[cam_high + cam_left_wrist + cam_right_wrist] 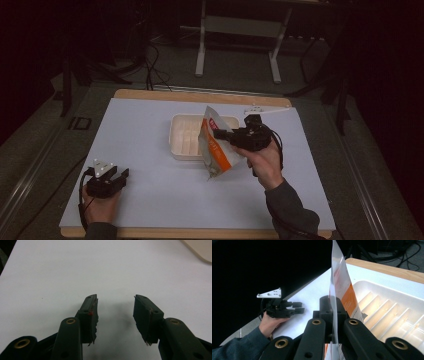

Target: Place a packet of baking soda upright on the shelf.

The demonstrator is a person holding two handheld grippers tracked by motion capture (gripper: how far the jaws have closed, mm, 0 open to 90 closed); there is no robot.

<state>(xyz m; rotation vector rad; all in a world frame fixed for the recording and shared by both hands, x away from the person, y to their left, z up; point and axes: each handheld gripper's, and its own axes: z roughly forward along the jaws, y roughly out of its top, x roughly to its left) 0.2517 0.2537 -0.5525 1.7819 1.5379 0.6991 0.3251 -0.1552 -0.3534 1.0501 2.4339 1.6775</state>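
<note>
Right gripper (218, 134) pinching orange pouch (216, 145) by its thin side, over tray (182, 142); could slip. Left gripper (121, 173) spread, near front-left corner.

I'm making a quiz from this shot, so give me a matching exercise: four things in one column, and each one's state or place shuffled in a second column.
Things:
1. orange-and-white pouch
2. white tray
3. left gripper
4. right gripper

States:
A. jaws apart, nothing between them
B. lying on the table behind the pouch
C. held up off the table
D. jaws clamped on the pouch

Pairs: 1-C, 2-B, 3-A, 4-D
</note>
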